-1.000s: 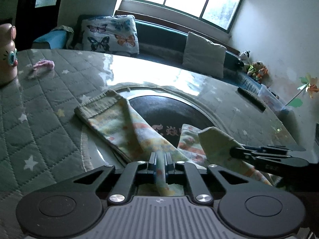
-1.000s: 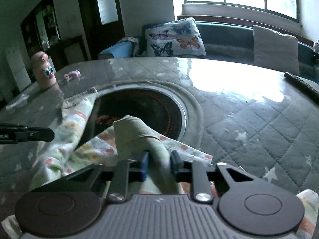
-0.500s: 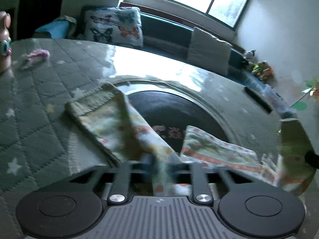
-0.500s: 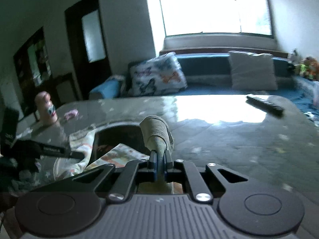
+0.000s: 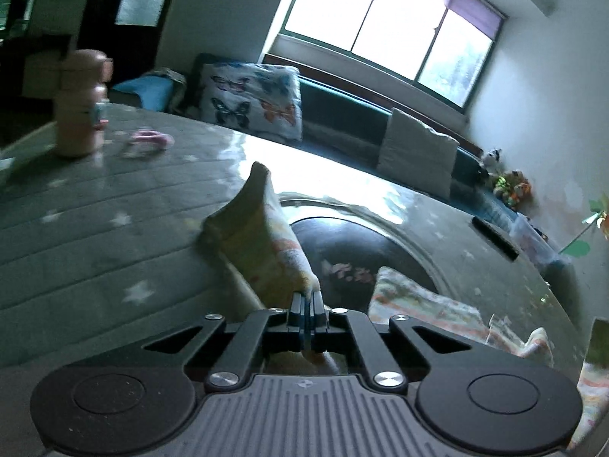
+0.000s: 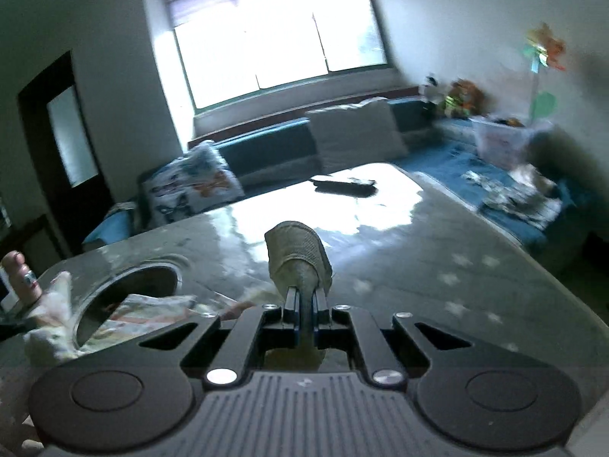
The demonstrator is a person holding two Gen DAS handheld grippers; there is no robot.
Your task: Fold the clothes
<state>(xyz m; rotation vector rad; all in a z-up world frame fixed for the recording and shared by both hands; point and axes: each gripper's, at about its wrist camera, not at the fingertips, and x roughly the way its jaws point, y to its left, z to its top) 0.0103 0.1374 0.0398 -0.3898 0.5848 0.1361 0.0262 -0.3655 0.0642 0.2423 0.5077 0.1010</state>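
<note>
Step in hand: spreading the garment (image 5: 266, 243) out, judged from both grippers pulling on separate parts of it above the table (image 5: 95, 228).
Left gripper (image 5: 306, 297): jaws pinched together on a printed, pale part of the cloth, which rises ahead of it in a tented ridge.
Right gripper (image 6: 306, 293): jaws clamped on a ribbed cuff or hem, which stands up as a stub over the fingertips.
Garment position: partly lifted, the rest trailing across the dark round inset (image 5: 354, 243) in the table's middle.
Slack: the cloth between the two grips looks rumpled, not yet taut.
Next move calls for: drawing both held ends apart and level, then lowering the cloth flat before any fold.
</note>
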